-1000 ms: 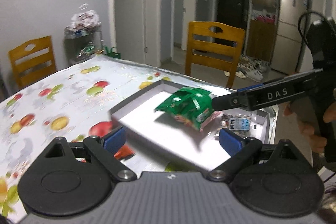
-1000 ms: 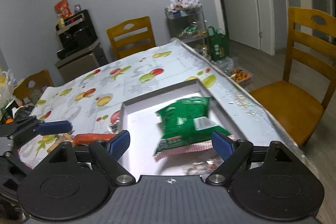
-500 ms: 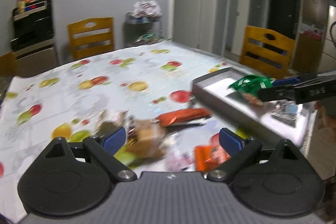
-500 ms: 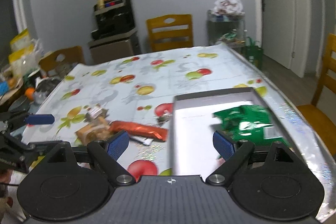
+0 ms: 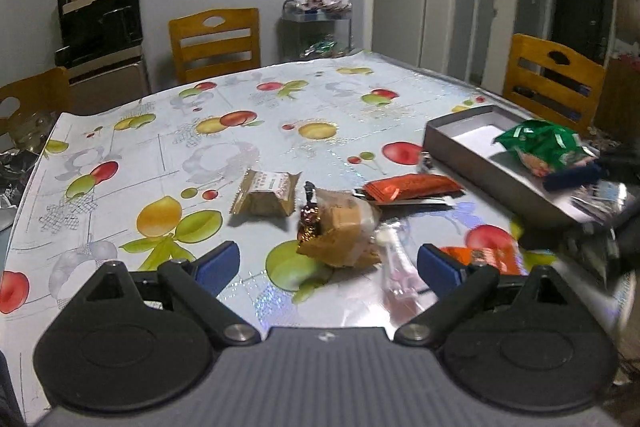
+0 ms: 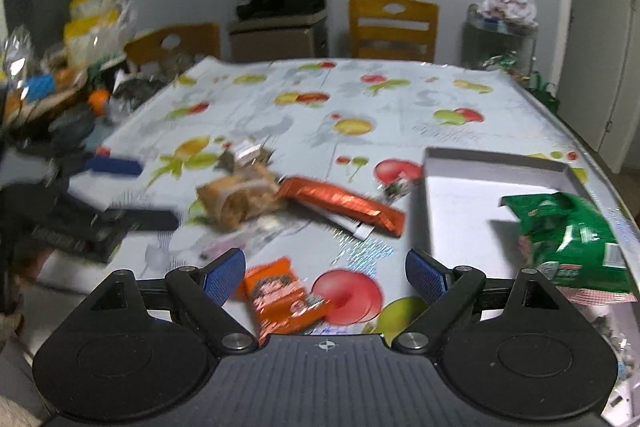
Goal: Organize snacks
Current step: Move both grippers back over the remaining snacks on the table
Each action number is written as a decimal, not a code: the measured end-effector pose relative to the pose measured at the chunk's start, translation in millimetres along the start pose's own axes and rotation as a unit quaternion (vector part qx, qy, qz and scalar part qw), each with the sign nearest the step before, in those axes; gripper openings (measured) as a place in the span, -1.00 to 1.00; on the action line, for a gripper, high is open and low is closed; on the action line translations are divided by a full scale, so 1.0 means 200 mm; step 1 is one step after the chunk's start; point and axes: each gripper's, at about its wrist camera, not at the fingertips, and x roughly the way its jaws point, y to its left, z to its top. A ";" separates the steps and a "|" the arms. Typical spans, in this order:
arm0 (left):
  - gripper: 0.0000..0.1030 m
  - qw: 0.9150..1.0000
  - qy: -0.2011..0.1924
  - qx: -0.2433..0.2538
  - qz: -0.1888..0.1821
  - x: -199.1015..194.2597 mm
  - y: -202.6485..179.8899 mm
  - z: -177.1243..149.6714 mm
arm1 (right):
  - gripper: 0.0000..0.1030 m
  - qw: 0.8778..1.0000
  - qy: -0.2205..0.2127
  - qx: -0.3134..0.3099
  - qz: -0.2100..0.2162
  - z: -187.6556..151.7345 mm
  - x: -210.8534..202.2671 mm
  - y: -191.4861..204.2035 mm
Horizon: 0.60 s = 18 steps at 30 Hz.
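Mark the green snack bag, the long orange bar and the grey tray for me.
green snack bag point(image 6: 568, 231), right wrist view, middle of the bag.
long orange bar point(image 5: 412, 187), left wrist view, middle of the wrapper.
grey tray point(image 5: 480, 163), left wrist view, near side wall.

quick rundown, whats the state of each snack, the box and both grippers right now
green snack bag: lying in the box
grey box: open, no lid
long orange bar: flat on the table, outside the box
small orange packet: on the table between the right gripper's fingers
tan wrapped cake: on the table, sealed
left gripper: open, empty
right gripper: open, gripping nothing
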 end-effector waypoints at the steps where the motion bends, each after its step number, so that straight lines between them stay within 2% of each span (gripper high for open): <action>1: 0.88 1.000 0.001 -0.002 0.001 0.03 -0.01 0.02 | 0.70 1.000 0.003 -0.007 0.000 -0.01 0.01 0.02; 8: 0.88 1.000 0.009 -0.011 0.008 0.20 -0.04 0.08 | 0.65 0.998 0.013 -0.055 -0.004 -0.04 0.08 0.12; 18: 0.87 1.000 0.019 -0.013 0.012 0.31 -0.04 0.09 | 0.51 0.998 0.031 -0.060 0.009 -0.08 0.15 0.14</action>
